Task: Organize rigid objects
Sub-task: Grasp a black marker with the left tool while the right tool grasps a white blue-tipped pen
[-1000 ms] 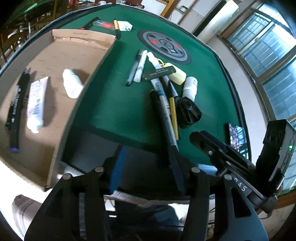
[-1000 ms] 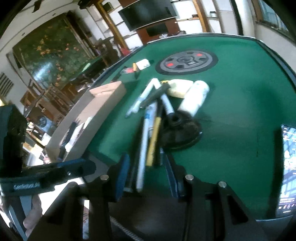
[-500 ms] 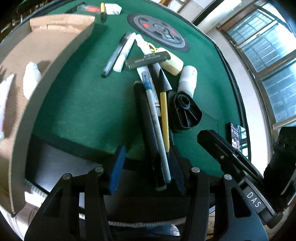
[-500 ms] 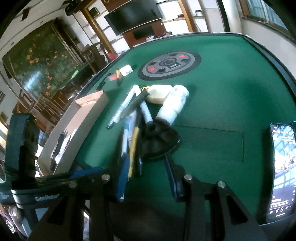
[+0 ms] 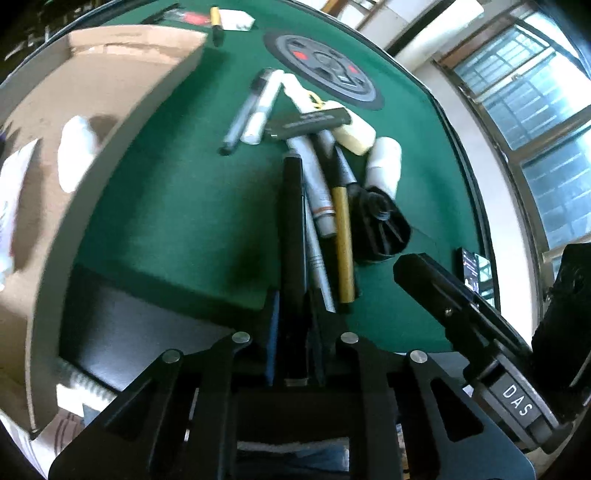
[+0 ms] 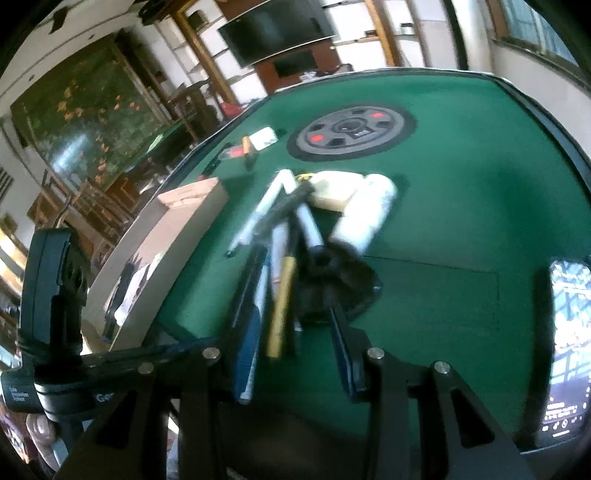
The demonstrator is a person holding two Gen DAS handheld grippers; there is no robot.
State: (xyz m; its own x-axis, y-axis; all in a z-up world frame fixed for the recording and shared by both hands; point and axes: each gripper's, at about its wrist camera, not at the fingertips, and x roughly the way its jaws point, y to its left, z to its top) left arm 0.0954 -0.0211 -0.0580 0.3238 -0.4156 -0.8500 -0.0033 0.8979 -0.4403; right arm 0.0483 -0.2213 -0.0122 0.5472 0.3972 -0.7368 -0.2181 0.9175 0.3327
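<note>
A pile of pens and small items lies on the green table (image 5: 177, 206). My left gripper (image 5: 293, 317) is shut on a long black pen (image 5: 293, 229) at the pile's near end. Beside it lie a silver pen (image 5: 316, 254), a gold pen (image 5: 343, 240), a black round cap (image 5: 380, 225) and a white bottle (image 5: 384, 166). My right gripper (image 6: 295, 347) is open, its jaws on either side of the gold pen (image 6: 282, 295) and close to the black cap (image 6: 332, 280). The cardboard box (image 5: 85, 122) on the left holds a white bottle (image 5: 75, 151).
A grey round disc (image 5: 325, 70) is set in the far table. A phone (image 6: 569, 347) lies at the right edge. Small items (image 5: 221, 18) sit at the far edge behind the box. The other gripper's body (image 5: 480, 325) is close on the right.
My left gripper has closed on the black pen; half a second ago its jaws were wide apart. My right gripper has moved closer to the pile and stays open.
</note>
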